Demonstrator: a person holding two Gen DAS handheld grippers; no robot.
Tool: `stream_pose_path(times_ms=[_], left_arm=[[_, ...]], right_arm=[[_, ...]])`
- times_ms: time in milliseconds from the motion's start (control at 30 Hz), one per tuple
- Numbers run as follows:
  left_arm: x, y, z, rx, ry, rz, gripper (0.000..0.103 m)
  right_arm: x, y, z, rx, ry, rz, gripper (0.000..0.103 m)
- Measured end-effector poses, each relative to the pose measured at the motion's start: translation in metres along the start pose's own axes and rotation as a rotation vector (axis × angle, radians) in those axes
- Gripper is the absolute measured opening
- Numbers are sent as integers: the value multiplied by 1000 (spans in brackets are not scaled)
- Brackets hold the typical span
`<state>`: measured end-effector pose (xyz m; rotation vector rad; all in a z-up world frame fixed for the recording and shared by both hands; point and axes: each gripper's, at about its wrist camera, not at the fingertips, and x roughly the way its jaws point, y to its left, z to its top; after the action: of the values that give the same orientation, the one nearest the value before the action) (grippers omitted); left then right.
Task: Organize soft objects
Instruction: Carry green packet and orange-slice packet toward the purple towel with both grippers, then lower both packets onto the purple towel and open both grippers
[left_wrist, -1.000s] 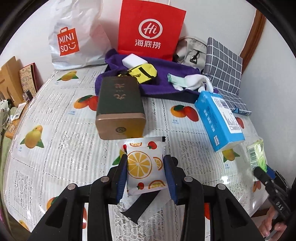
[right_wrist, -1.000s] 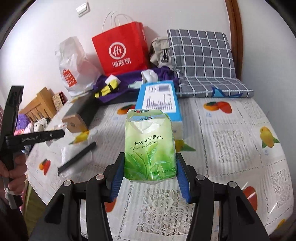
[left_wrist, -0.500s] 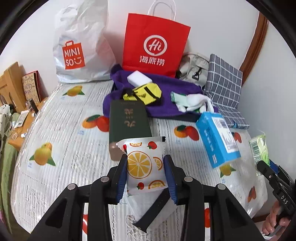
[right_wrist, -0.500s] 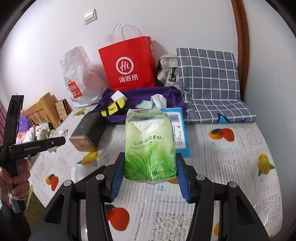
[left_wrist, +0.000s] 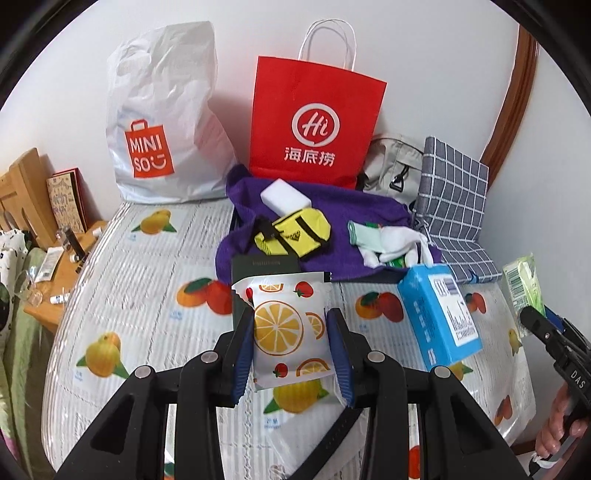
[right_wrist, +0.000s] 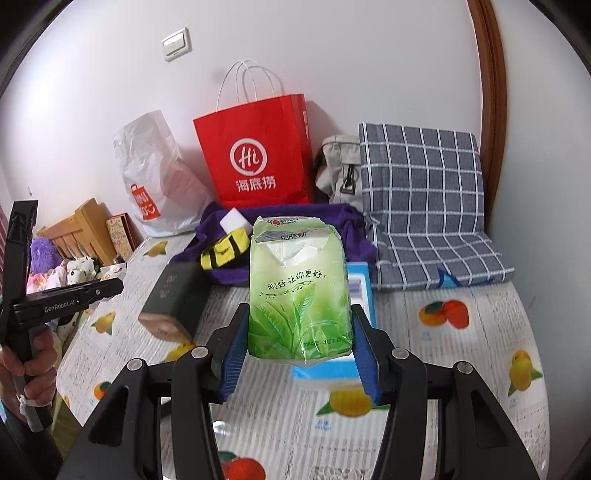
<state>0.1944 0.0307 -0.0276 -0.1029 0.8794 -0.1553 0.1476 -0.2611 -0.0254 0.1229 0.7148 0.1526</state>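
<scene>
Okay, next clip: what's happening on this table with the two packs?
A person holds a claw in each hand over a table with a fruit-print cover. The left claw is clamped on a small white wipes pack printed with orange slices; the right claw is clamped on a soft green tissue pack with a leaf design. Both packs are held off the table. Behind lie a purple cloth with socks on it, a blue box and a red paper bag.
</scene>
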Motion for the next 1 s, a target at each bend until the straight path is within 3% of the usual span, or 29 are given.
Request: stream_pose_path(times_ms=[1000], left_arm=[[53,6,79,26,-24,63,36]], right_arm=[[80,-2,104,-6,-13,33,52]])
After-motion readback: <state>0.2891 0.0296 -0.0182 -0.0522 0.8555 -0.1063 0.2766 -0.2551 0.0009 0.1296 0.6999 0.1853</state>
